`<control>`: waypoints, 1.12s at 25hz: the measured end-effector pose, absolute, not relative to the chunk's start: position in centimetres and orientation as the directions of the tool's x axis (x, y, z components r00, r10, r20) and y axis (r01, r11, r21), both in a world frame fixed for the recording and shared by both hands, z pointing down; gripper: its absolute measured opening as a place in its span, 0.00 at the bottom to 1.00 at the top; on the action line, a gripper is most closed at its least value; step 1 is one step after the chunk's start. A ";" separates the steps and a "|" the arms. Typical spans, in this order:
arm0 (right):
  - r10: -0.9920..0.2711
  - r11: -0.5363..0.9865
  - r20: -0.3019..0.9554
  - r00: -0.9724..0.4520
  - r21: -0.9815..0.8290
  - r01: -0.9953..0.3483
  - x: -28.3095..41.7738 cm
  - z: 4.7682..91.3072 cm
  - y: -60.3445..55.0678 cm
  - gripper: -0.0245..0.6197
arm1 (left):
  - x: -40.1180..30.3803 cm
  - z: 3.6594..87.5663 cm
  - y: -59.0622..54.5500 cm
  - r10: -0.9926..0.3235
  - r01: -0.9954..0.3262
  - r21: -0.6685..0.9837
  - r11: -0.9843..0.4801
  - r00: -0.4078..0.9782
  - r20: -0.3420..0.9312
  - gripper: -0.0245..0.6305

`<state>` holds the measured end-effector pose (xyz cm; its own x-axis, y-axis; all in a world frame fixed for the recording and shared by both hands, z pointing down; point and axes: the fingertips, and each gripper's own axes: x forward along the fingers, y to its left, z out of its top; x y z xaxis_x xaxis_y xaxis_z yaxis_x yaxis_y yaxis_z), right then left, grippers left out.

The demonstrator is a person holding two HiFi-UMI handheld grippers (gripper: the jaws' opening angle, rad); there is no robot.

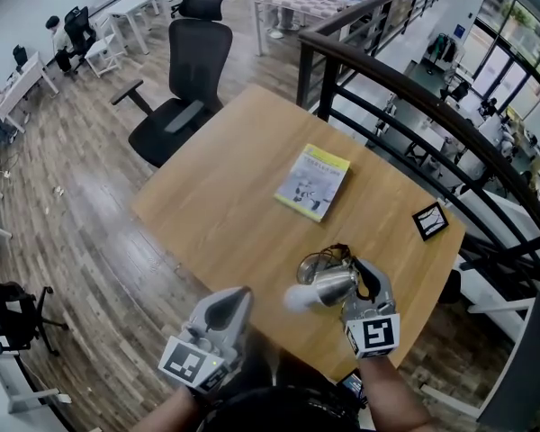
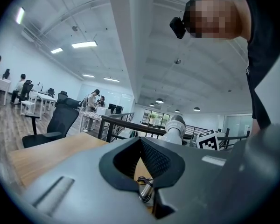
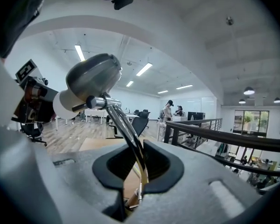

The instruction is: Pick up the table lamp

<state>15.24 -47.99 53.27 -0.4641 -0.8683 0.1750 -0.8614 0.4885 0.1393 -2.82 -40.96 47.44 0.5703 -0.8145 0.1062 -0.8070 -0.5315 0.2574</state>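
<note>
The table lamp (image 1: 328, 286) is a small metal one with a silver head, a white front and a thin chrome stem. My right gripper (image 1: 364, 288) is shut on that stem near the table's front edge. In the right gripper view the stem (image 3: 126, 125) runs up out of the closed jaws (image 3: 139, 171) to the tilted head (image 3: 94, 78). My left gripper (image 1: 227, 306) sits just left of the lamp, shut and holding nothing. In the left gripper view the lamp's head (image 2: 175, 127) shows beyond the jaws (image 2: 147, 171), beside the right gripper's marker cube (image 2: 208, 140).
A yellow-and-white book (image 1: 313, 181) lies mid-table on the wooden table (image 1: 225, 196). A small black card (image 1: 430, 220) rests near the right edge. A black office chair (image 1: 184, 88) stands at the far left corner. A dark railing (image 1: 405, 97) runs behind the table.
</note>
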 end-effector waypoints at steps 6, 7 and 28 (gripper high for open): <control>-0.862 0.497 0.178 -0.476 0.102 -0.862 14.7 52.3 -47.2 0.10 | -2.4 45.9 -40.8 -0.807 -0.799 0.245 -0.549 0.583 0.093 0.04; -0.862 0.496 0.177 -0.475 0.097 -0.863 14.6 51.9 -47.1 0.10 | -2.3 45.4 -40.8 -0.806 -0.797 0.240 -0.554 0.586 0.085 0.04; -0.916 0.390 0.126 -0.381 0.057 -0.919 15.1 40.7 -40.7 0.11 | -0.4 37.1 -38.1 -0.642 -0.628 0.143 -0.765 0.760 -0.103 0.04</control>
<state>15.13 -40.74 40.73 -0.3812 -0.9158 0.1263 -0.9189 0.3904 0.0571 -0.43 -38.13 37.07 0.7597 -0.6421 -0.1031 -0.6276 -0.7654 0.1425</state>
